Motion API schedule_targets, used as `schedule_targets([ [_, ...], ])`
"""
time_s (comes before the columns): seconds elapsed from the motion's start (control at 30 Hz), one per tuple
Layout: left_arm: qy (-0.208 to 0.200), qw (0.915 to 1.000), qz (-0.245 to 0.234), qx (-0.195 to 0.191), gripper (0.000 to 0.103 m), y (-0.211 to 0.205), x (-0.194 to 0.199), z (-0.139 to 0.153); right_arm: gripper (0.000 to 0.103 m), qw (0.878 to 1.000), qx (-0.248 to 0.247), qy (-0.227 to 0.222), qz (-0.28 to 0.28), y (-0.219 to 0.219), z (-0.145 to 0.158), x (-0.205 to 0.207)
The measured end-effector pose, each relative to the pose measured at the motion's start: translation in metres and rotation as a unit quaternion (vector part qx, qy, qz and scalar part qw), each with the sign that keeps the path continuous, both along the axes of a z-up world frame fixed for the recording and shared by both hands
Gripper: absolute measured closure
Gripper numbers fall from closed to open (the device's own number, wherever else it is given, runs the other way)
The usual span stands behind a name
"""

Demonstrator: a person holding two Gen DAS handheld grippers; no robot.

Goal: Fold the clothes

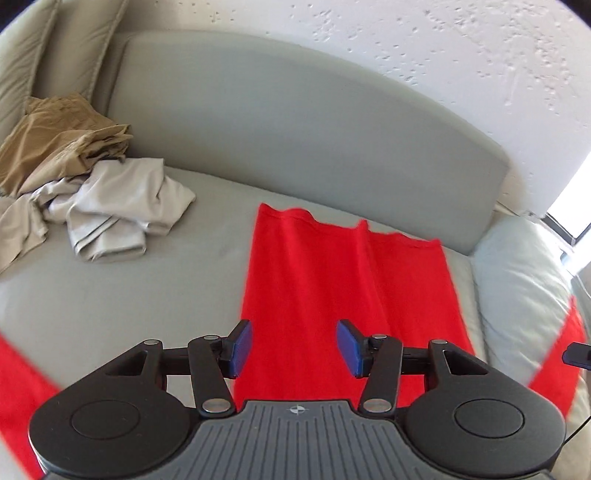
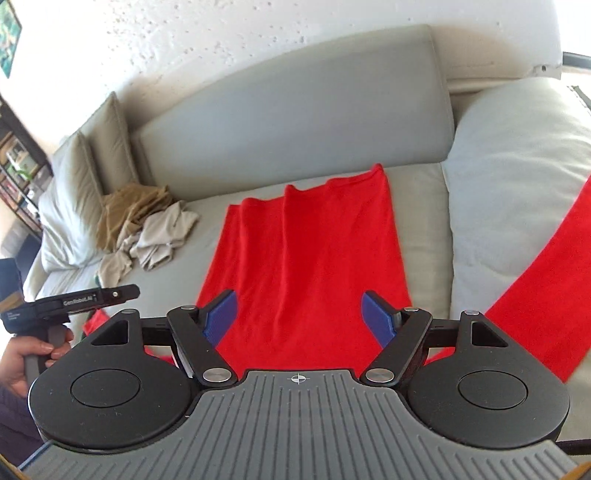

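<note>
Grey sofa (image 1: pixel 295 122) cushions fill the scene beneath a white textured wall (image 2: pixel 221 33). On the seat a red garment (image 1: pixel 332 280) lies spread flat, its far hem touching the backrest, one red part draped over the pale cushion (image 2: pixel 517 192) at the right. A crumpled heap of tan and beige clothes (image 1: pixel 81 177) rests well apart at the left. Left gripper (image 1: pixel 294 349) and right gripper (image 2: pixel 299 321) hang above the red garment, jaws apart, pads clear of the fabric, nothing held.
</note>
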State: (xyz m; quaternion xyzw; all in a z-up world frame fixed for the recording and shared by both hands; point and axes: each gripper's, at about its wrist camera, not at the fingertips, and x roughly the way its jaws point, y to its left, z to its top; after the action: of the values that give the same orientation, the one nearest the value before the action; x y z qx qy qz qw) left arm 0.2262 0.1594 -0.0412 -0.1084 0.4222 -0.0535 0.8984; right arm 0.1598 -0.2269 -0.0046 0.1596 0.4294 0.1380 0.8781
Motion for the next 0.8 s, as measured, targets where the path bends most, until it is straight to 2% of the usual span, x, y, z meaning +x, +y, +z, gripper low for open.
schedule_targets([
  [0.07,-0.01,0.9999,0.001,0.013,0.058,0.001,0.034,-0.021,0.027,1.0,0.004,0.011,-0.016,-0.006,-0.025,0.042],
  [0.13,-0.023,0.9995,0.002,0.023,0.06,0.003,0.065,-0.042,0.047,1.0,0.014,0.013,-0.024,-0.012,-0.054,0.085],
  [0.2,-0.031,0.9992,0.008,0.022,0.061,0.008,0.092,-0.062,0.059,0.999,0.024,0.01,-0.031,-0.017,-0.081,0.124],
  [0.3,-0.043,0.9989,0.008,0.018,0.06,0.01,0.125,-0.085,0.059,0.998,0.024,0.006,-0.06,-0.024,-0.12,0.178],
  [0.37,-0.048,0.9987,0.005,0.016,0.059,0.01,0.145,-0.098,0.053,0.995,0.046,0.006,-0.09,-0.032,-0.141,0.206],
  [0.4,-0.05,0.9986,0.003,0.016,0.059,0.009,0.155,-0.102,0.047,0.993,0.061,0.007,-0.105,-0.035,-0.151,0.218],
  [0.43,-0.052,0.9985,0.001,0.016,0.059,0.008,0.162,-0.105,0.047,0.99,0.077,0.01,-0.116,-0.038,-0.16,0.228],
  [0.53,-0.055,0.9984,-0.003,0.015,0.059,0.003,0.183,-0.113,0.047,0.984,0.114,0.015,-0.139,-0.044,-0.181,0.254],
  [0.63,-0.051,0.9984,-0.02,0.013,0.061,-0.004,0.199,-0.118,0.047,0.98,0.14,-0.005,-0.141,-0.046,-0.189,0.271],
  [0.67,-0.053,0.998,-0.028,0.017,0.066,-0.008,0.203,-0.118,0.047,0.981,0.139,-0.008,-0.132,-0.044,-0.19,0.276],
  [0.7,-0.055,0.9975,-0.04,0.02,0.089,-0.011,0.205,-0.118,0.048,0.984,0.133,-0.011,-0.119,-0.04,-0.19,0.28],
  [0.73,-0.056,0.9971,-0.046,0.024,0.098,-0.013,0.205,-0.117,0.053,0.988,0.118,-0.015,-0.1,-0.034,-0.189,0.284],
  [0.77,-0.059,0.9965,-0.053,0.028,0.098,-0.016,0.205,-0.117,0.059,0.991,0.104,-0.017,-0.078,-0.027,-0.188,0.286],
  [0.8,-0.069,0.995,-0.056,0.045,0.098,-0.019,0.202,-0.115,0.077,0.995,0.083,-0.021,-0.056,-0.02,-0.187,0.287],
])
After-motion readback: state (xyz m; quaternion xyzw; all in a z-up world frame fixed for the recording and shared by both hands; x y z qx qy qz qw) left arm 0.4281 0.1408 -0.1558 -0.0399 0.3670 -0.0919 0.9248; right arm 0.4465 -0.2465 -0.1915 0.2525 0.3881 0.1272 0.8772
